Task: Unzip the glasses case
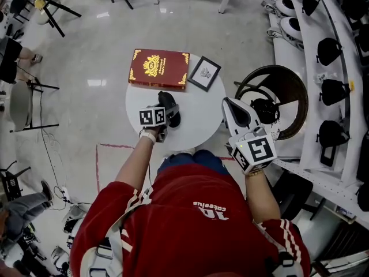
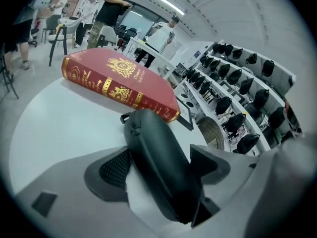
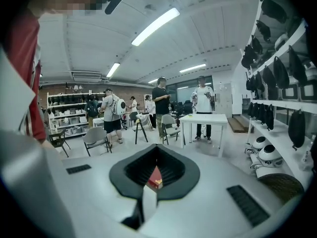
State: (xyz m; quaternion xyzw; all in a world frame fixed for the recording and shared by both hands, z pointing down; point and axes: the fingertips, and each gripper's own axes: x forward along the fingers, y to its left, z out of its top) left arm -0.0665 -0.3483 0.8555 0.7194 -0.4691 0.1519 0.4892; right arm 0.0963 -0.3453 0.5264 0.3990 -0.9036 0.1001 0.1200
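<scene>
The black glasses case (image 1: 168,100) lies on the round white table (image 1: 202,111), just in front of the red book. My left gripper (image 1: 166,113) reaches down over it. In the left gripper view the case (image 2: 153,143) lies lengthwise between the wide jaws of the left gripper (image 2: 163,166). A strip of white table shows between the left pad (image 2: 116,168) and the case, so the gripper is open. My right gripper (image 1: 232,105) hovers over the table's right edge with nothing in it. In the right gripper view the right gripper (image 3: 154,170) has its pads together, shut.
A red book with gold trim (image 1: 158,68) and a small black picture frame (image 1: 204,73) lie at the table's far side. A round wicker basket (image 1: 291,82) stands to the right, with white shelves of black cases (image 1: 328,51) beyond. People, chairs and a table (image 3: 204,120) are farther off.
</scene>
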